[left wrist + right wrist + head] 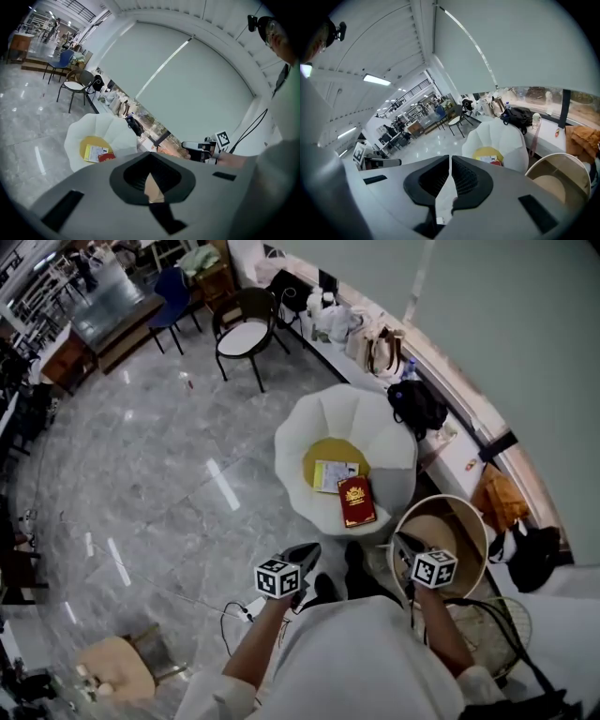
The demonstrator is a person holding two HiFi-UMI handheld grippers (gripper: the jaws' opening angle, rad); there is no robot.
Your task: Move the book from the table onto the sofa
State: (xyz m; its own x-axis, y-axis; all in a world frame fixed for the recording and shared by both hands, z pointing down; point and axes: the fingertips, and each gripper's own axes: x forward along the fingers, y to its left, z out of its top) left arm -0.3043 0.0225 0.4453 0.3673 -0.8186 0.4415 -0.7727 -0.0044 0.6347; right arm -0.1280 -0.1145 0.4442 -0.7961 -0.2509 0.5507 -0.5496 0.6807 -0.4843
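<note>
A red book (356, 502) lies on the yellow seat cushion of a white petal-shaped sofa (309, 427), next to a pale booklet (335, 474). The left gripper view shows the same red book (106, 157) and sofa (79, 136); the right gripper view shows the book (497, 162) as a small red patch. My left gripper (305, 554) and right gripper (403, 545) are held high, close to the person's chest, well short of the sofa. Both are shut with nothing between the pads. The left gripper (150, 155) and right gripper (450, 158) point towards the sofa.
A round beige table with a raised rim (464, 521) stands right of the sofa. Behind it runs a window ledge with a black bag (417, 404) and other bags. A black chair (246, 334) stands beyond, a small wooden stool (117, 667) at lower left.
</note>
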